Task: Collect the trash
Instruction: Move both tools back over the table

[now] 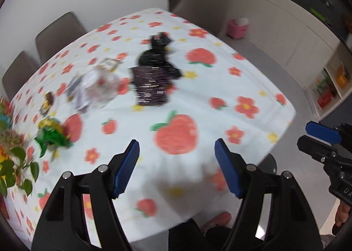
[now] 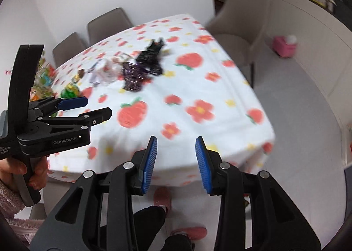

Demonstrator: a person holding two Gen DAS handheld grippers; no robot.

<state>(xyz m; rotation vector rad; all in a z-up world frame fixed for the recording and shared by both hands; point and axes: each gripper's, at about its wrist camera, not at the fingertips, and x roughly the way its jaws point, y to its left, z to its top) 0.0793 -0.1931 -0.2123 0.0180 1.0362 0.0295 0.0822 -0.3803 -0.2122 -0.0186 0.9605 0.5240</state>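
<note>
Nearest, the left gripper (image 1: 177, 168) hangs over the near edge of the worktop (image 1: 253, 79), its blue fingers (image 1: 128, 167) wide apart with nothing between them; the right gripper (image 2: 176, 164) is beside it, fingers (image 2: 149, 162) parted more narrowly and likewise empty; both tilt downward from above, which I judge suits looking over the whole spread before choosing a piece. Below them a person's legs and pink slippers (image 2: 162, 198) show at the worktop's edge. Farther in, over the strawberry-and-flower cloth, the trash lies in a loose row toward the left side: a green and gold wrapper (image 1: 51, 134) closest, then a small brown and gold wrapper (image 1: 47, 102), then crumpled clear plastic (image 1: 100, 85) with a pale wrapper against it. Just right of that stands a small dark bin (image 1: 151, 86) lined with a black bag (image 1: 155, 53), probably where the scraps belong, placed centrally so either hand reaches it. A plant (image 1: 13, 160) sits at the left edge. Beyond, grey chairs (image 1: 59, 33) ring the far side; a pink box (image 1: 237, 27) sits on the floor.
</note>
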